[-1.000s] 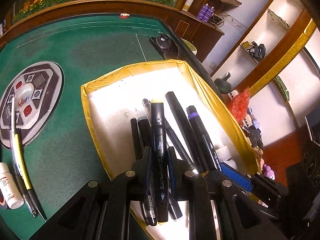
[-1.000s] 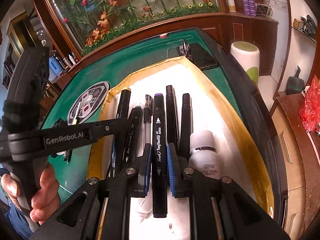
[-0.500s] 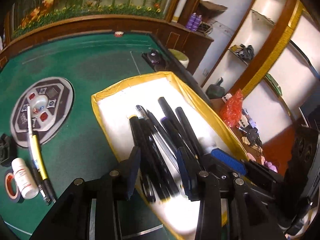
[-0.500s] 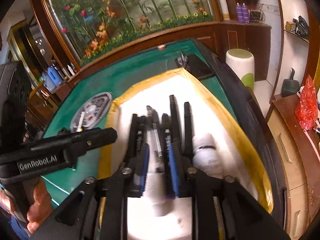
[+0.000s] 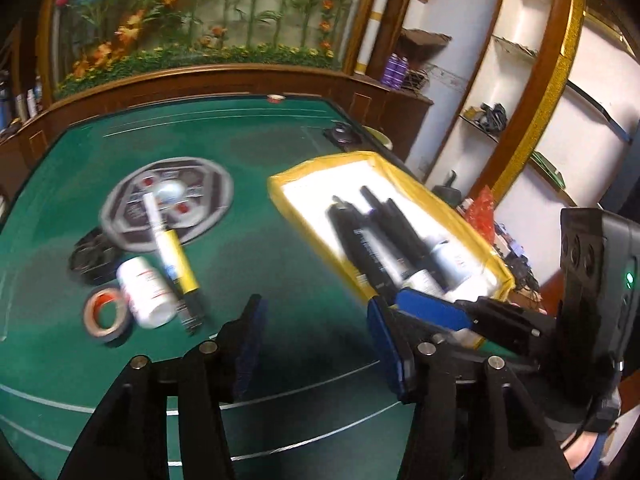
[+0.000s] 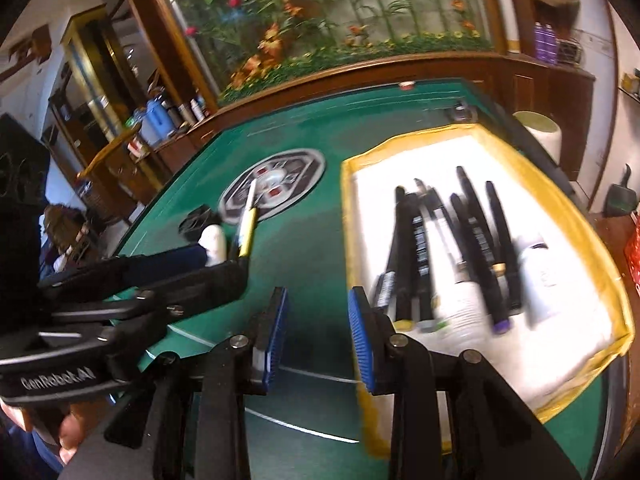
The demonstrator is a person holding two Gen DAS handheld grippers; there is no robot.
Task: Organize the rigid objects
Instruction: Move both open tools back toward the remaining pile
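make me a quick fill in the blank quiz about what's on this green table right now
1. The black markers lie inside the tray with the ____ rim.
2. The roll of tape lies on the ____ felt.
3. Between the left gripper's pads there is ____.
4. The white bottle on the felt lies beside a pen with a ____ barrel.

Missing words: yellow; green; nothing; yellow

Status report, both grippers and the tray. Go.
Left gripper and right gripper both empty, jaws just opened. Markers lie in yellow-rimmed tray. Yellow pen, white bottle, tape roll remain on green table. Path unobstructed.
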